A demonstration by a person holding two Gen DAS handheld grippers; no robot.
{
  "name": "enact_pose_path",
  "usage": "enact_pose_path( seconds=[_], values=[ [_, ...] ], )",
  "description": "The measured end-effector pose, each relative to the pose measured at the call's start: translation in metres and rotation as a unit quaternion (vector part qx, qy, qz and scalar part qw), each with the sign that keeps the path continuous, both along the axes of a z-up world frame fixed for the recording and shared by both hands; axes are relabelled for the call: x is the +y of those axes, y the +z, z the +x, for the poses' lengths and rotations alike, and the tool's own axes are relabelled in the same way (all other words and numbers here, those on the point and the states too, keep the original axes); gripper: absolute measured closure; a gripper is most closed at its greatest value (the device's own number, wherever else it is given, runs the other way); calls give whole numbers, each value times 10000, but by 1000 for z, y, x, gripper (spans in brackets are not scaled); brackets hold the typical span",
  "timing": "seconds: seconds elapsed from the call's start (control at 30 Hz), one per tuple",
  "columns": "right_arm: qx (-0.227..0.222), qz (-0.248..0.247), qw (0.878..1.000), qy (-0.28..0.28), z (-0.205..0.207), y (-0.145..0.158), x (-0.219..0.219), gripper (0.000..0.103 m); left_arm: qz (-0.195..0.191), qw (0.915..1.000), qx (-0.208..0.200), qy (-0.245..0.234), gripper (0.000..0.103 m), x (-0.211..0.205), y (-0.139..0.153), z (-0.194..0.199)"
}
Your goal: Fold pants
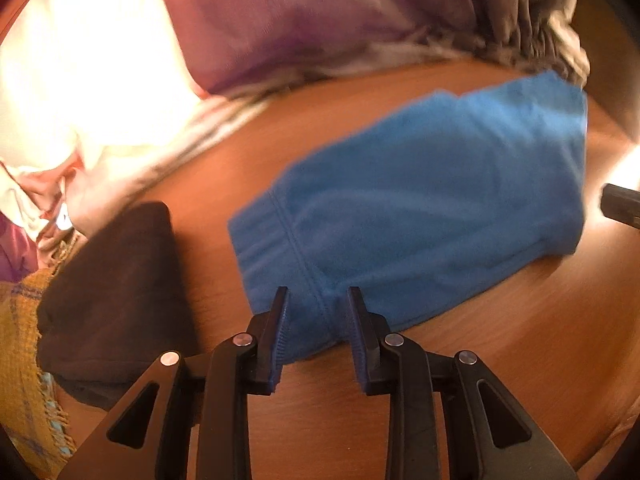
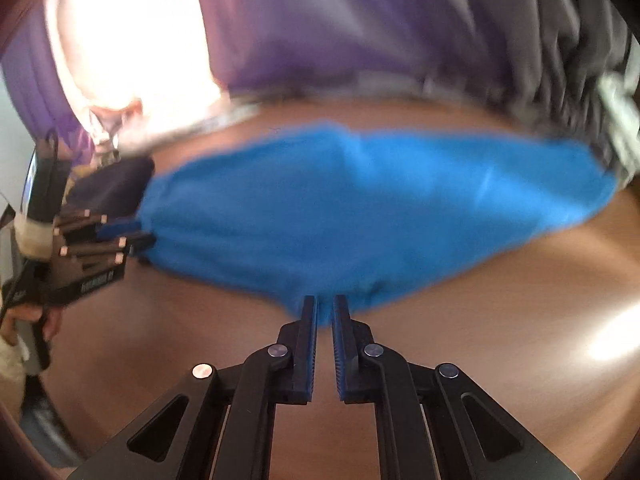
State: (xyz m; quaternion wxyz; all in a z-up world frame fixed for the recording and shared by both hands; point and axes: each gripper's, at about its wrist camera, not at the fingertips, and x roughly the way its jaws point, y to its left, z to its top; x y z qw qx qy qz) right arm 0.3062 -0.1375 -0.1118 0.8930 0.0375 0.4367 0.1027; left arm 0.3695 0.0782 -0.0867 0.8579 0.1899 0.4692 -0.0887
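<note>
Blue pants (image 1: 420, 200) lie folded on the wooden table (image 1: 520, 340), waistband end nearest my left gripper. My left gripper (image 1: 318, 294) is open, its fingers on either side of the waistband corner, not closed on it. In the right wrist view the blue pants (image 2: 360, 216) are blurred and stretch across the table. My right gripper (image 2: 325, 304) is nearly closed on the near edge of the cloth. The left gripper (image 2: 132, 240) shows at the pants' left end in that view.
A dark brown folded cloth (image 1: 116, 292) lies left of the pants. A yellow woven cloth (image 1: 24, 360) is at the far left. Purple and grey fabric (image 1: 300, 20) hangs behind the table. Bright glare (image 1: 88, 72) fills the upper left.
</note>
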Motion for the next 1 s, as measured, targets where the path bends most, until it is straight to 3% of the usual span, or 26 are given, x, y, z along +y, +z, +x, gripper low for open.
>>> enact_pose_path(
  seconds=[0.13,0.23,0.37,0.5,0.57,0.67,0.7,0.8,0.87,1.0],
  values=[
    [-165,3,9998,-70,20,1,-8,93,-138,9994,-307,64,68,2,5,7],
    [-58,-71,9999,-140,37,-14,-13,93,-268,9995,-169,58,68,3,-6,14],
    [326,-101,9993,-164,43,-38,-21,93,57,9999,75,92,66,-1,-29,10],
    [256,-217,9993,-154,37,-40,-19,93,56,9998,25,214,64,2,-24,4],
    [279,-221,9992,-156,36,-36,-19,92,123,9995,-186,227,64,-3,-12,-5],
    [115,-154,9996,-205,28,-21,-24,76,15,9989,-455,122,63,-13,8,-17],
    [12,-144,9996,-241,24,-14,-28,68,-74,9985,-547,63,63,-19,17,-22],
    [-328,-88,9989,-315,10,11,-43,66,-436,9955,-817,-190,62,-38,47,-35],
    [-456,-60,9982,-392,3,27,-56,66,-689,9920,-988,-387,55,-54,64,-41],
    [-811,39,9944,-682,-9,59,-86,51,-1078,9826,-1235,-871,55,-94,90,-44]
  ],
)
